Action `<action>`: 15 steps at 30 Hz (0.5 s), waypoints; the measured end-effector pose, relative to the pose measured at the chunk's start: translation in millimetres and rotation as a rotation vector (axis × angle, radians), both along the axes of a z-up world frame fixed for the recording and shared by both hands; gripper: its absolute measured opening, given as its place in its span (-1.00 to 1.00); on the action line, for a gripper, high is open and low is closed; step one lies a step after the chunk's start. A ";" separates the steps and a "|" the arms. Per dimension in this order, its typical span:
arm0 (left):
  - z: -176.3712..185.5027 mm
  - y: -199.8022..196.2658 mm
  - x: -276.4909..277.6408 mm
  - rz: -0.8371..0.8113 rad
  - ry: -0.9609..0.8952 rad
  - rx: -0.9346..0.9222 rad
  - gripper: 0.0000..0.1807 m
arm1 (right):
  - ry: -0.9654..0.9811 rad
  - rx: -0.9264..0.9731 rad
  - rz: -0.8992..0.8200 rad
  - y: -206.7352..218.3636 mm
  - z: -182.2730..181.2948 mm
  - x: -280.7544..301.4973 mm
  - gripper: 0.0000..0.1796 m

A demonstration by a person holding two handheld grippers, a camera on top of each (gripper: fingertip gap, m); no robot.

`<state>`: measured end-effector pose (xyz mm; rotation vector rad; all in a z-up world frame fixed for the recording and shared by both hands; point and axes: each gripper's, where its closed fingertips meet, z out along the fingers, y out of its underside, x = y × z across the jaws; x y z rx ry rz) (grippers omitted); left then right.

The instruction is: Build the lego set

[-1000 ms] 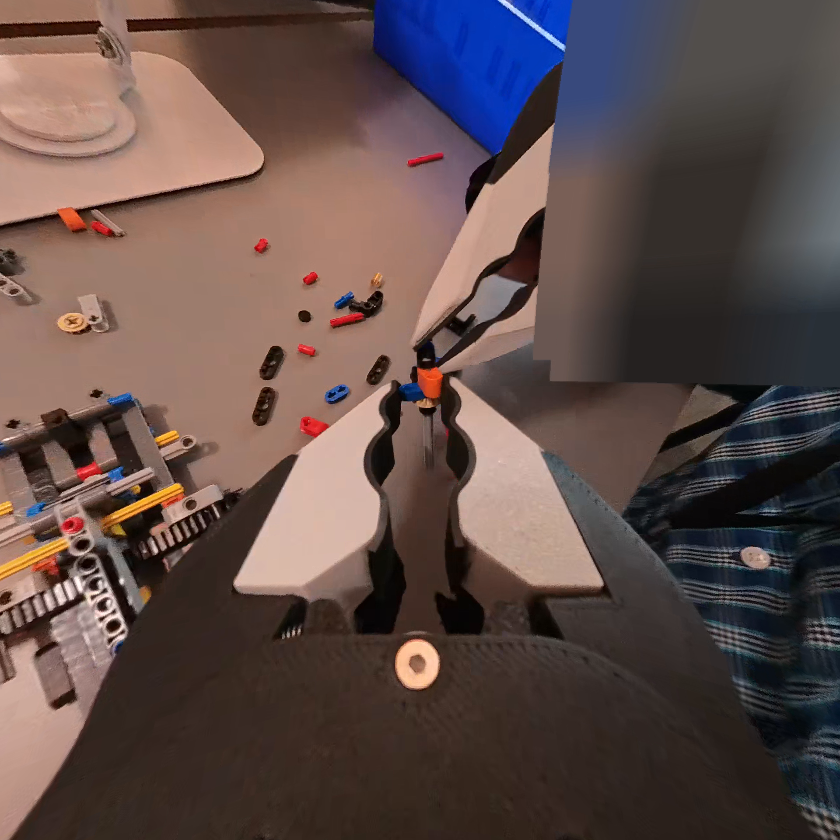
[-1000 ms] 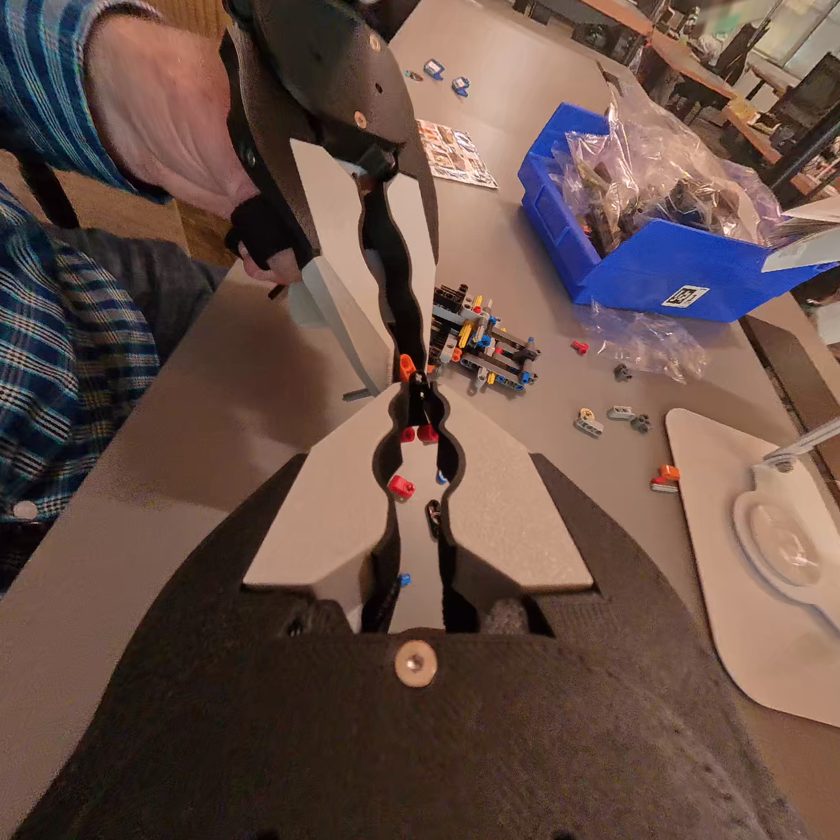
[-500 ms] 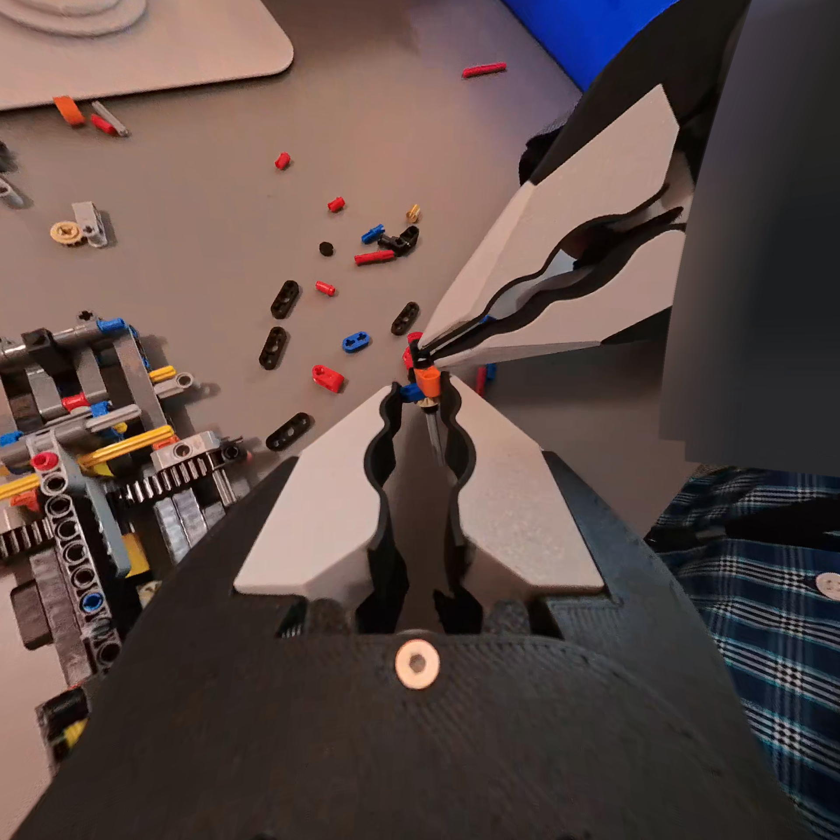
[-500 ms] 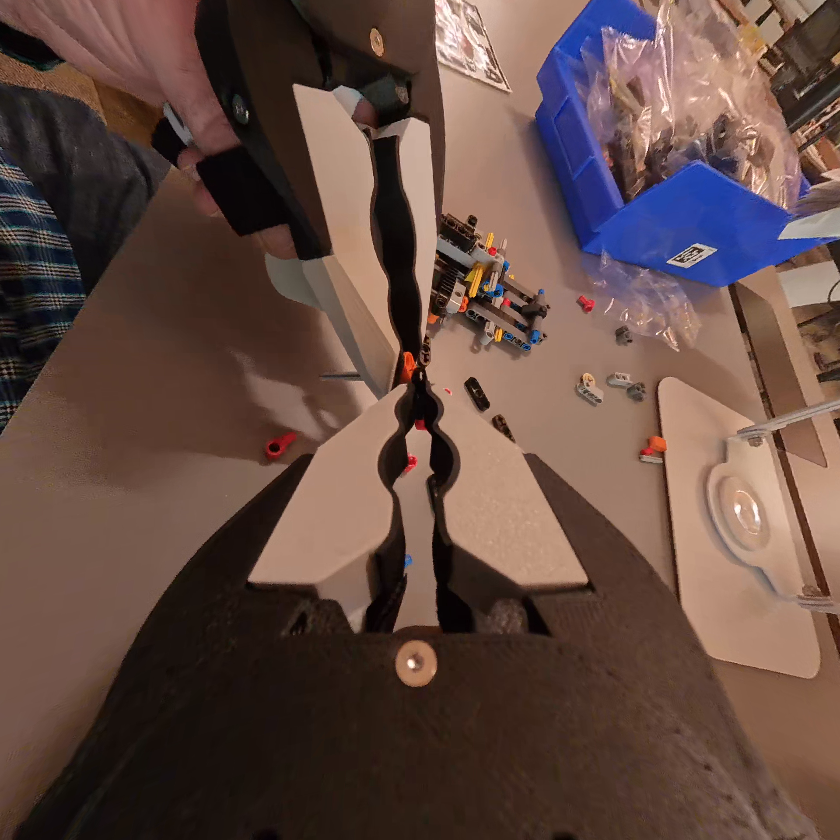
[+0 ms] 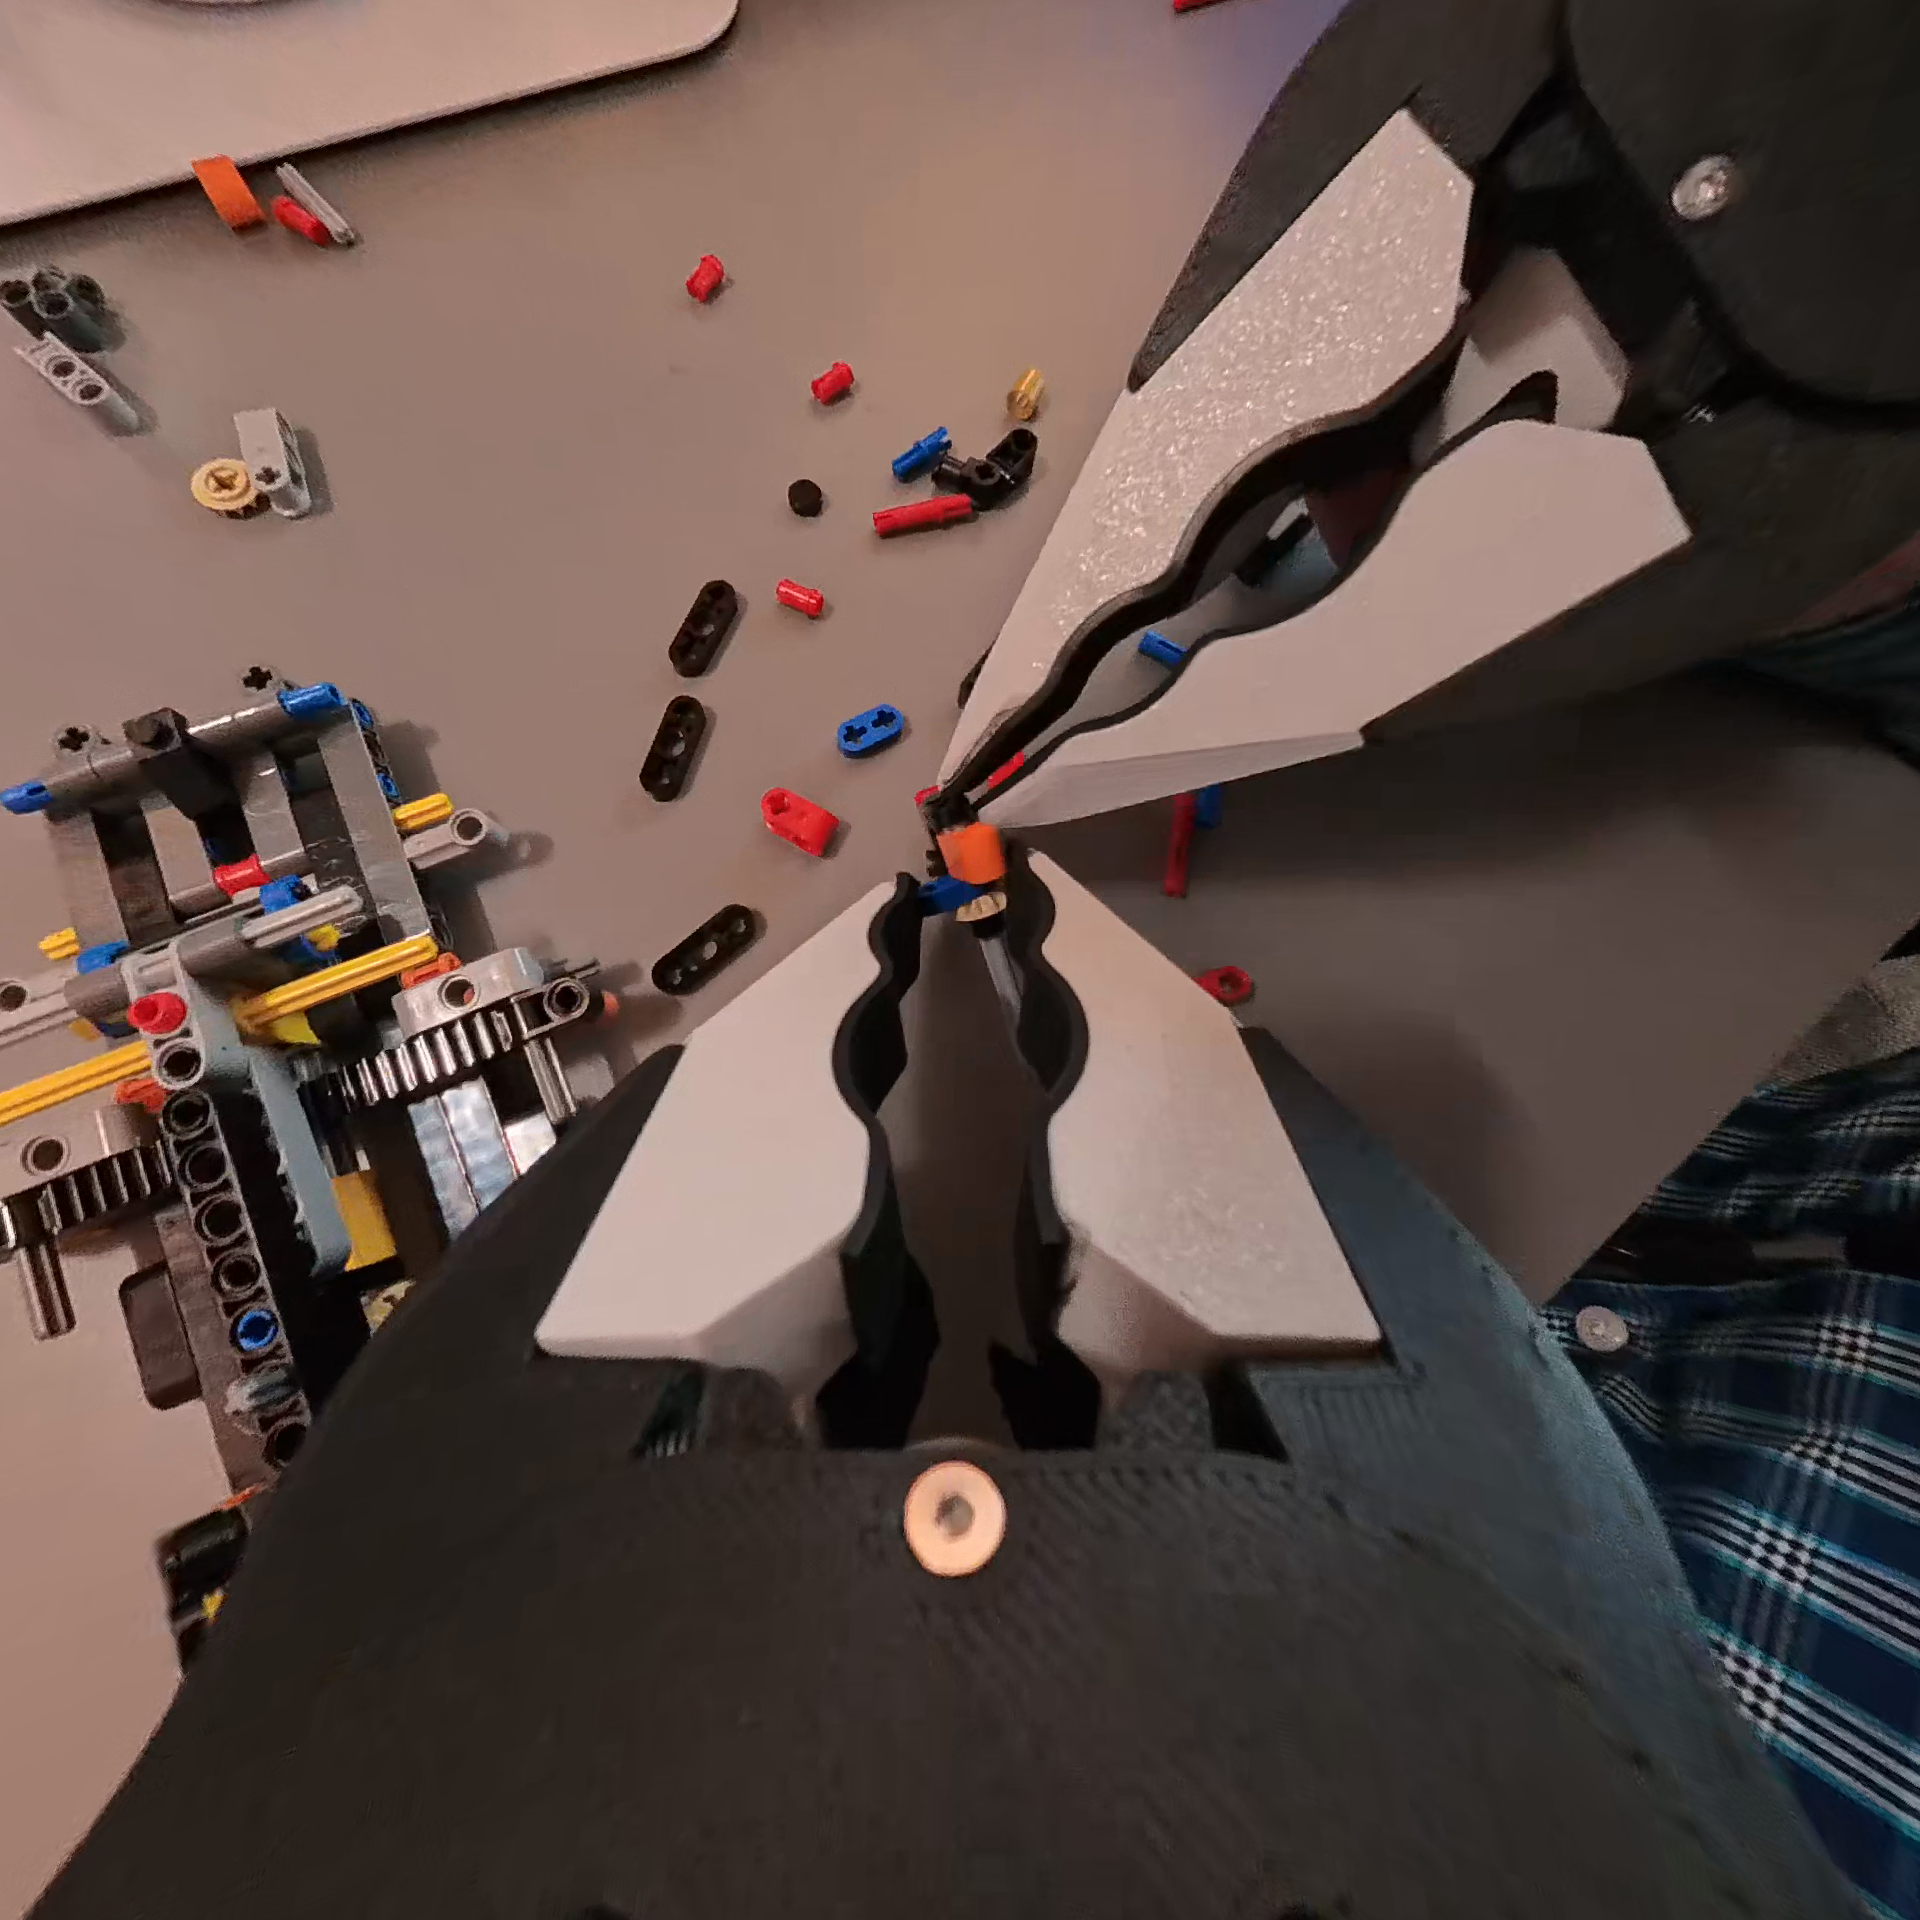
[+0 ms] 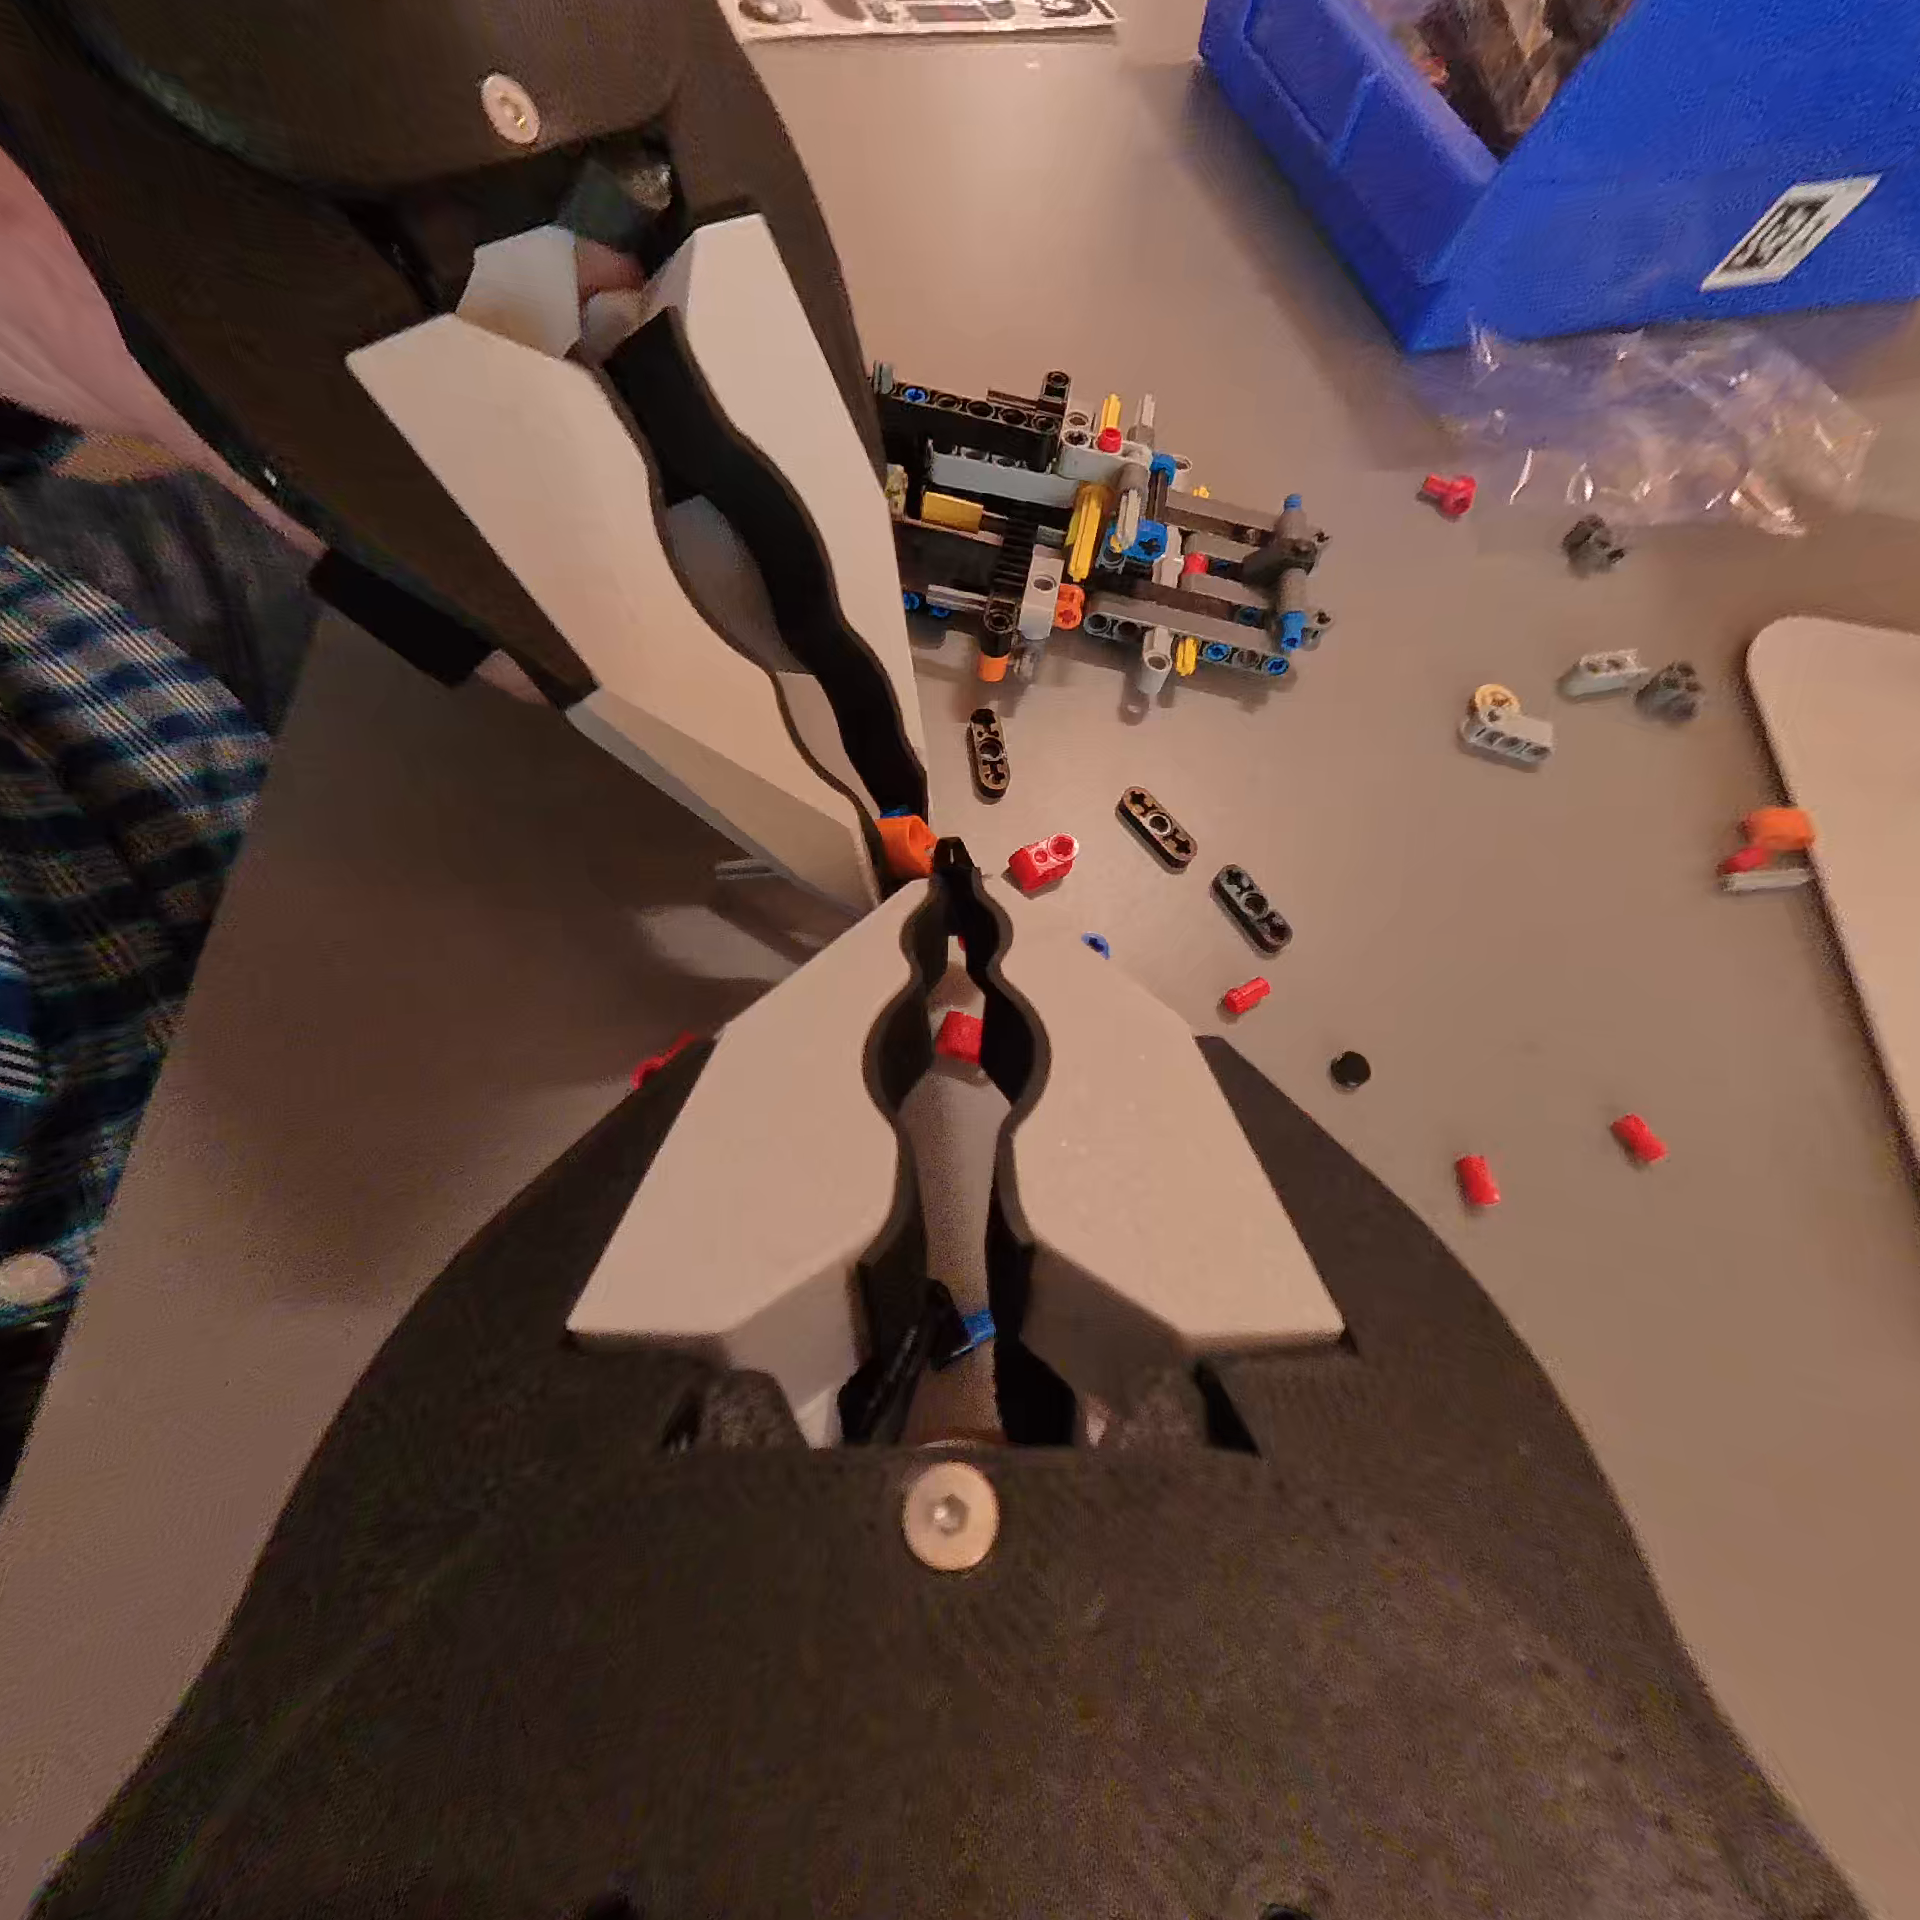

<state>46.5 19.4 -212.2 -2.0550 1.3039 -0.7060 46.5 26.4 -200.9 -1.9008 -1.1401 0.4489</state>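
Note:
My left gripper (image 5: 966, 899) is shut on a small sub-assembly (image 5: 968, 868): a grey axle with an orange bush, a blue pin and a tan gear. My right gripper (image 6: 951, 868) is shut on a small black piece (image 6: 951, 860) and meets the orange bush (image 6: 902, 844) tip to tip above the table. The right gripper shows in the left wrist view (image 5: 951, 805), the left one in the right wrist view (image 6: 899, 821). The part-built model (image 5: 239, 1029) lies at the left; it also shows in the right wrist view (image 6: 1101, 540).
Loose red, black and blue pieces (image 5: 790, 717) lie scattered on the grey table (image 5: 520, 416). A blue bin (image 6: 1621, 156) and a clear bag (image 6: 1662, 436) stand at the far right. A pale board (image 5: 312, 83) lies at the back. A plaid sleeve (image 5: 1766, 1403) is near. My left and right fingertips are right by each other.
Both grippers have dropped closer to the table and kept their tips together. The right gripper has tilted flatter in the left wrist view. The model looms larger.

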 end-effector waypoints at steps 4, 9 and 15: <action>0.0 1.4 -0.3 -0.003 0.013 0.022 -0.83 | 0.025 -0.043 -0.021 1.1 -0.6 0.2 -1.00; 0.8 4.1 0.8 0.006 0.012 0.042 -0.83 | 0.073 -0.105 -0.051 4.1 -2.2 1.5 -1.00; 3.7 6.0 1.8 0.001 0.003 0.019 -0.83 | -0.027 0.059 0.018 3.5 3.8 1.8 -1.00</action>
